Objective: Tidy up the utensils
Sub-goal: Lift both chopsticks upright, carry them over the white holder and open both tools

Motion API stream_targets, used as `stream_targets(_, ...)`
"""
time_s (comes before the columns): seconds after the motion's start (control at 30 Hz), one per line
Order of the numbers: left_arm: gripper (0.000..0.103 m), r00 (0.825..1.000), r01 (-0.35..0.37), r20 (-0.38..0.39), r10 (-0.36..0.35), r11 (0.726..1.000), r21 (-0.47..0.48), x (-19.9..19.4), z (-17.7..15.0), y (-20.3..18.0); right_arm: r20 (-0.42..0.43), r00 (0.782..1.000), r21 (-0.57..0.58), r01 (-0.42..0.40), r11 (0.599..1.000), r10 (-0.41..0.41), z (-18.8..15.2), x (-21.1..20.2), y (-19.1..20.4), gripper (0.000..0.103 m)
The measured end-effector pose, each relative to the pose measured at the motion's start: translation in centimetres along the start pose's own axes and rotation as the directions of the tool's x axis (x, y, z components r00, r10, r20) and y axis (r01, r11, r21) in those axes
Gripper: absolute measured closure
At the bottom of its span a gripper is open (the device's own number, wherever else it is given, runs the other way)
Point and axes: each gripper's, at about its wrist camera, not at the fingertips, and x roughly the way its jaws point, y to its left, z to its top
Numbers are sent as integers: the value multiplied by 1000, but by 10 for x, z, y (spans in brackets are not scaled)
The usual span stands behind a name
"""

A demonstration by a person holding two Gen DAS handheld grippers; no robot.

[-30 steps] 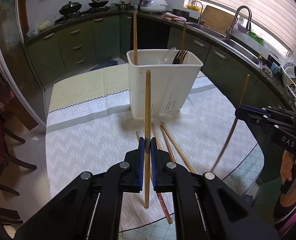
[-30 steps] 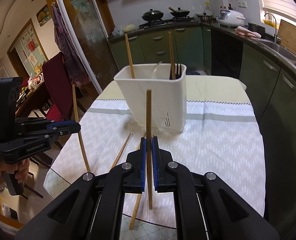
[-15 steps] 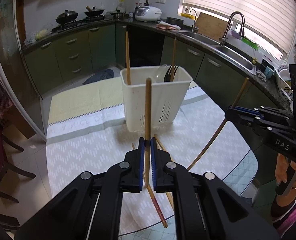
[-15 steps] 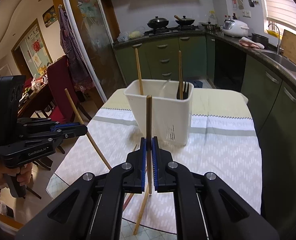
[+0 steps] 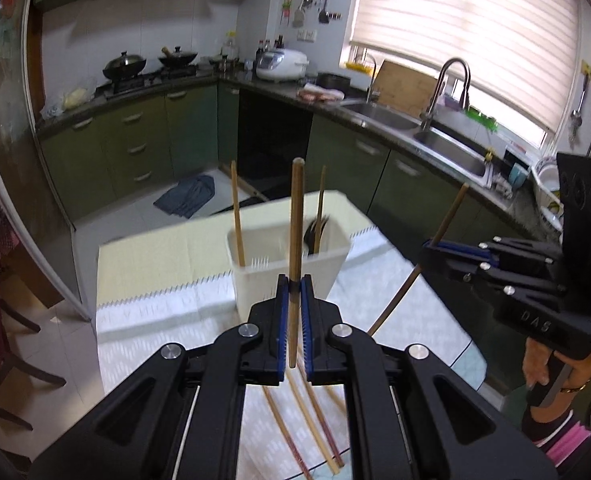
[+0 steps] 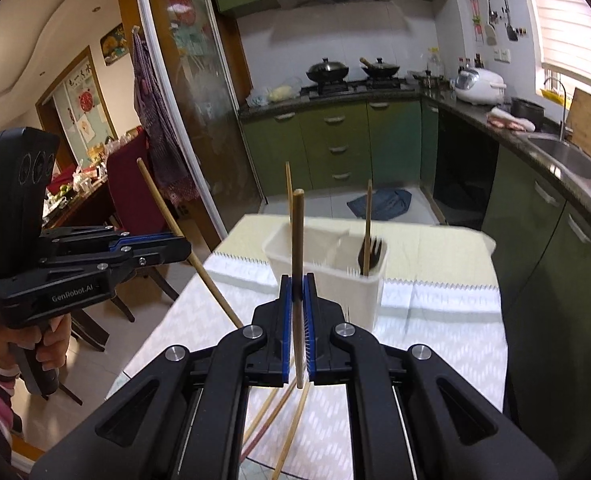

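A white utensil holder (image 5: 319, 266) (image 6: 359, 286) stands on the table with two upright chopsticks (image 5: 237, 220) and a dark fork (image 6: 369, 254) in it. My left gripper (image 5: 294, 284) is shut on a wooden chopstick (image 5: 296, 220) held upright, above and in front of the holder. My right gripper (image 6: 297, 284) is shut on another wooden chopstick (image 6: 297, 232), also upright, near the holder. Each gripper shows in the other's view, the right (image 5: 451, 248) and the left (image 6: 167, 242). Several loose chopsticks (image 5: 315, 416) (image 6: 283, 412) lie on the table below.
The table carries a patterned cloth (image 5: 167, 312) and a yellow mat (image 5: 155, 260). Green kitchen cabinets (image 5: 135, 152), a sink (image 5: 447, 152) and a stove with pans (image 6: 351, 72) are behind. Red chairs (image 6: 135, 184) stand at the left.
Both grippers have risen well above the table with their chopsticks, so the holder sits lower and farther in both views. The loose chopsticks stay on the table.
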Motion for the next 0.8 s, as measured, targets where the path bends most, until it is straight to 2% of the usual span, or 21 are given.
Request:
stream_targets(0.27,97,991,-27,133,25,1000,15,-29,66,-8,99,995,4,29,1000,-29,60,-24,-6,97)
stream_targets(0.43,97,979,-67,193,62,998,21,-27,92,-7,156,986,23,55,998,-58,94,-23,-17,96)
stream_targets(0.53,97,979,-90,187,86,996,13,-10,101,-2,159,982,26,97,995,-100,111,-10,-24,97)
stream_targets(0.63,97,983,-104,152,102,995,5,17,98,8,134,985,39,104,994,-109,117,11,-33,97)
stream_targets(0.8,97,995,-92,46,93,995,-24,63,81,24,59,991,47,121,992,-124,103,56,-47,96)
